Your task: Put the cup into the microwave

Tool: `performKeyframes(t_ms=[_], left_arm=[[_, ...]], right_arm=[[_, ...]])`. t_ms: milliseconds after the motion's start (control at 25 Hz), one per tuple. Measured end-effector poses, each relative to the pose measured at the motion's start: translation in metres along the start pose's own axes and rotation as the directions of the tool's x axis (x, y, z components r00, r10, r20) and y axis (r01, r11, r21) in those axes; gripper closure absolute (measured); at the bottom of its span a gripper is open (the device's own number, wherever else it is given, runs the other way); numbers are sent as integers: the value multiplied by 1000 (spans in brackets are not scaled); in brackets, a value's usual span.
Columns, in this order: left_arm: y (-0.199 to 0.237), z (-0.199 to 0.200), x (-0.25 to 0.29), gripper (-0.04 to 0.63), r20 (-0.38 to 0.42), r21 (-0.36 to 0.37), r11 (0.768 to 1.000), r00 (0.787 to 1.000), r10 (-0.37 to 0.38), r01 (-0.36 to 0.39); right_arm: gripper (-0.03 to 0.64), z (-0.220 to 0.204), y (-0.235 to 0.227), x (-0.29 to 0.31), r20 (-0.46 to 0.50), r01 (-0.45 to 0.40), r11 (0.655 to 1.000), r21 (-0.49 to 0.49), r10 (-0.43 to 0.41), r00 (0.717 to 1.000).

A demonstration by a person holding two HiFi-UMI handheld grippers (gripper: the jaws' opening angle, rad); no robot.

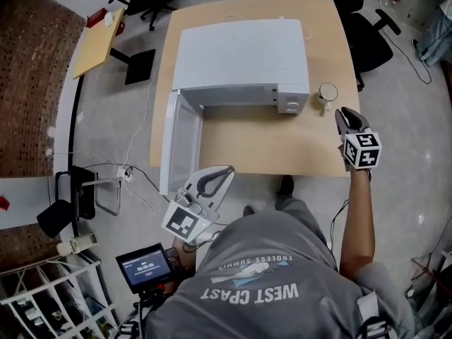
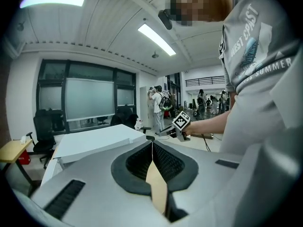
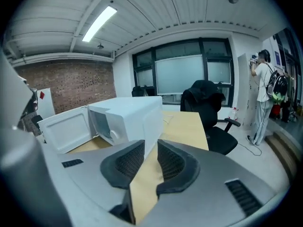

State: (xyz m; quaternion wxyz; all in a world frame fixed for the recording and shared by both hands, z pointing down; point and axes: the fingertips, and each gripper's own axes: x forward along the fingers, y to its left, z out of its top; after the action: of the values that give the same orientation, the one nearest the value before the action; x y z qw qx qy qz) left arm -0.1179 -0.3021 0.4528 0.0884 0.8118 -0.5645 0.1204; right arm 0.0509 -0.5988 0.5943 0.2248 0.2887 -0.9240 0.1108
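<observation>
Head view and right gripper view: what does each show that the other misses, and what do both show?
Only the head view: the cup beside the microwave, and the left gripper. Only the right gripper view: the right gripper, its empty jaws slightly apart, a ceiling lamp, a standing person. Both: the microwave, door open, on the wooden table.

Looks along the left claw [image 2: 152, 143], jaws pressed together at the tips. Shows a white microwave [image 2: 94, 143] at left and the right claw [image 2: 161, 131] beyond.
</observation>
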Motion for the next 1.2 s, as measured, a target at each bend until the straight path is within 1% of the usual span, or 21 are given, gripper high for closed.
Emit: performKeyframes(t_ms=[80,120,280,400,520,720,880,1120,1200], left_arm=[[4,-1,8,574,-13,-10,1000,1000,15,-16],[7,-1,12,574,-20,-16,1000,1000,23,-23],[14,-3,24,574,-55,-32,998,997,47,-49],[16,-7,32,574,-72,-40,997,996,60,-63],[17,-11,41,574,-83,-43,997,994,67,-70],[18,-16,53,574,-102,-61,995,992,73,-80],[18,-20,58,574,-114,-66,994,991,75,-83],[16,-23,61,574,-122,-71,994,989,78,-87],[13,-22,60,574,-118,-67,994,990,76,-85]], right_arm=[[495,-20,-11,23,-41,-11,999,49,13,999],[488,-29,-16,33,-61,-12,998,68,16,998],[482,-66,-36,67,-142,17,995,96,-3,990],[477,-90,-49,88,-185,37,992,120,-14,983],[472,-109,-59,107,-219,41,989,140,-9,976],[463,-132,-66,131,-274,47,988,147,-5,962],[463,-139,-65,143,-292,49,989,137,-7,956],[468,-146,-72,149,-310,85,989,118,-45,950],[537,-145,-73,148,-309,93,989,111,-54,949]])
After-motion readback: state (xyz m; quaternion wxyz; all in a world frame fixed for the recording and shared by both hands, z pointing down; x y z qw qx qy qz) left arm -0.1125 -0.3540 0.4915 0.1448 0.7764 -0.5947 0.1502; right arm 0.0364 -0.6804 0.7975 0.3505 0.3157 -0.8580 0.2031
